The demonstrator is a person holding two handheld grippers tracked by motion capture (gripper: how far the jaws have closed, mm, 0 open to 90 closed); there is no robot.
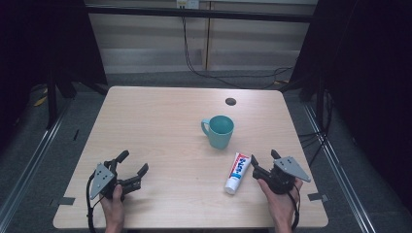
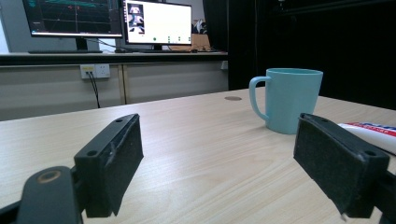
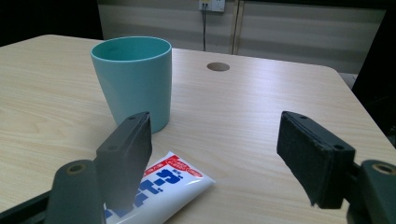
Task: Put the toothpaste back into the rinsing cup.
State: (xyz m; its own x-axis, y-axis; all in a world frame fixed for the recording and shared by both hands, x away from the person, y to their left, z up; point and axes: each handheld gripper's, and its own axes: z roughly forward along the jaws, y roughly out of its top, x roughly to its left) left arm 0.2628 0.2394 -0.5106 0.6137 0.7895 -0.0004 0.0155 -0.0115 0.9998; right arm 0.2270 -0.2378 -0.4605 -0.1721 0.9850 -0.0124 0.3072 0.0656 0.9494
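Your left gripper (image 1: pixel 132 167) and right gripper (image 1: pixel 264 161) both sit released, holding nothing. The toothpaste tube (image 1: pixel 237 173) near the teal mug (image 1: pixel 219 130) carries blue lettering too blurred to read.

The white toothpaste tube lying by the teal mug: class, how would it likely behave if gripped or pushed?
The white toothpaste tube looks soft-walled, so it would probably dent when gripped. It lies flat on the wooden table, so a push likely slides it rather than rolls it. Its glossy skin may be slippery.
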